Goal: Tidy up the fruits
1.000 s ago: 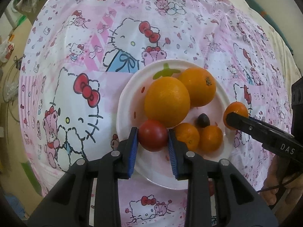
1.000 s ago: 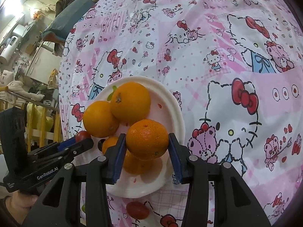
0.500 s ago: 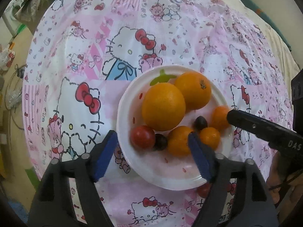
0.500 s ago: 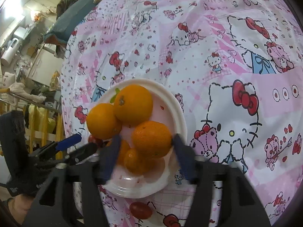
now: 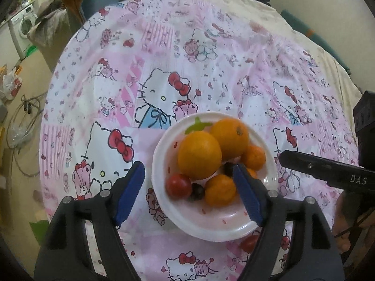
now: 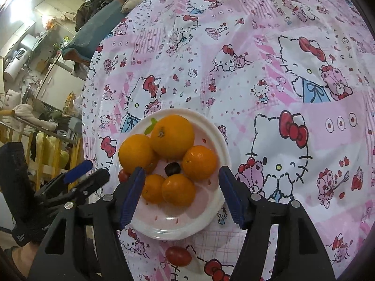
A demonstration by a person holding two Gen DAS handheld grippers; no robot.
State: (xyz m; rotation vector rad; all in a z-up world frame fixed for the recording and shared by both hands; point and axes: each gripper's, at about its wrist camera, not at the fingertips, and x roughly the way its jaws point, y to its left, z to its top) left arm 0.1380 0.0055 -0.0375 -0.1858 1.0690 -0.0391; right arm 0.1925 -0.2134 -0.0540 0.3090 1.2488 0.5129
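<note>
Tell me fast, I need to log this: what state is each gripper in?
Left gripper: open, holding nothing, above the white round plate.
Right gripper: open, holding nothing, above the same plate.

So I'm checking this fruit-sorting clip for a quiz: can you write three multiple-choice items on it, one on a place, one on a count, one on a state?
1. Where is the red tomato that is off the plate?
A. on the tablecloth near the plate's closer rim
B. on top of the oranges
C. between the right gripper's pads

2. How many orange citrus fruits lie on the plate?
A. three
B. five
C. eight

3. How do the jaws of the left gripper stand?
A. clamped on a tomato
B. clamped on the plate's rim
C. apart, holding nothing

Answers: 1 A, it lies on the printed tablecloth below the rim. 2 B, the right wrist view shows two large and three small. 3 C, the blue pads stand wide, gripping nothing.
</note>
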